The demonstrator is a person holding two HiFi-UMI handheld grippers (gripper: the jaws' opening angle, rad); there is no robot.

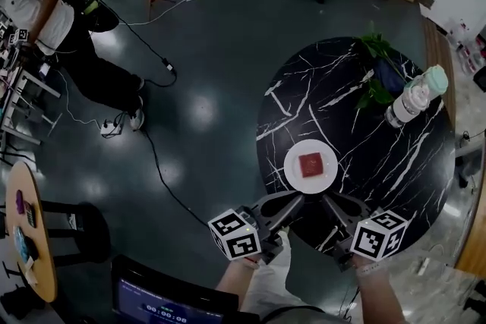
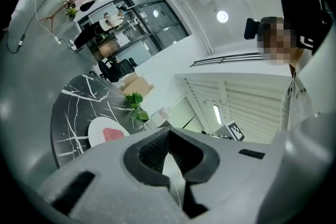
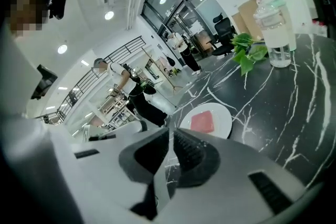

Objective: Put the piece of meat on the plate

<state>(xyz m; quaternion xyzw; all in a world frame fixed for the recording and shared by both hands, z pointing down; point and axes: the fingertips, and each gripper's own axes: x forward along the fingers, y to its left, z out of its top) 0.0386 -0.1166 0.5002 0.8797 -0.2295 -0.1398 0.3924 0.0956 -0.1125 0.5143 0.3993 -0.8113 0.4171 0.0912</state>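
On the black marble worktop (image 1: 380, 133), the red square piece of meat (image 1: 311, 164) lies on the round white plate (image 1: 292, 167), so the left tool (image 1: 292, 201) and right tool (image 1: 330, 201) wait closed, holding nothing.

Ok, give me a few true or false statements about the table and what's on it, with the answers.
1. The piece of meat lies on the white plate. True.
2. The bottle lies on its side. False: it stands upright beside the plant.
3. The right gripper holds the meat. False: nothing is between its jaws; the meat is on the plate.
4. The table is black with white veins. True.
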